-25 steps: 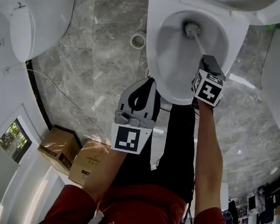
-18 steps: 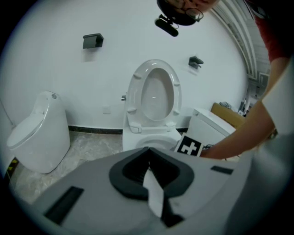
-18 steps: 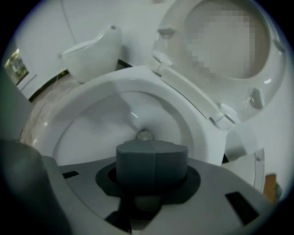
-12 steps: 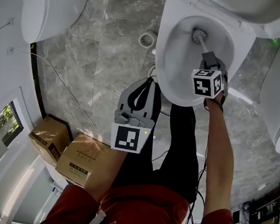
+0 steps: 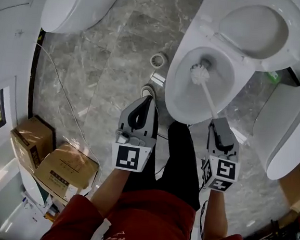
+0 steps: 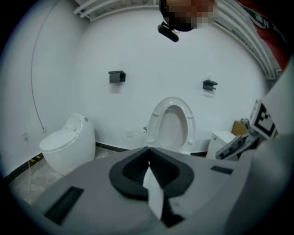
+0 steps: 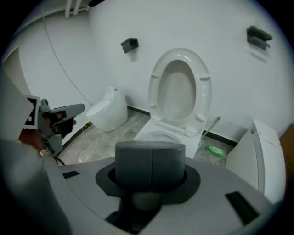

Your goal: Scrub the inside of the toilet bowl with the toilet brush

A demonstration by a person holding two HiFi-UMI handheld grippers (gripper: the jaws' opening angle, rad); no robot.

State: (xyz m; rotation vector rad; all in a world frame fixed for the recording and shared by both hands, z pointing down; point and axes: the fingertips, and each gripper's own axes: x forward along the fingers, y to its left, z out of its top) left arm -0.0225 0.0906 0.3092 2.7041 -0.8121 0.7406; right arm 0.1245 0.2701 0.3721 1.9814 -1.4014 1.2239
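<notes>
Jaws of the right gripper (image 7: 150,161) were closed together on the handle of the toilet brush (image 5: 200,74). In the head view the handle ran from the jaw tips up and leftward to the white bristle head, which sat inside the toilet bowl (image 5: 182,100), on its far half. Jaws of the left gripper (image 6: 148,155) met at their tips with nothing between them. That gripper was just beside the bowl's front rim, apart from the brush. The seat (image 5: 262,30) stood raised. Cardboard boxes (image 5: 65,169) lay on the marble floor (image 5: 108,61) at left.
</notes>
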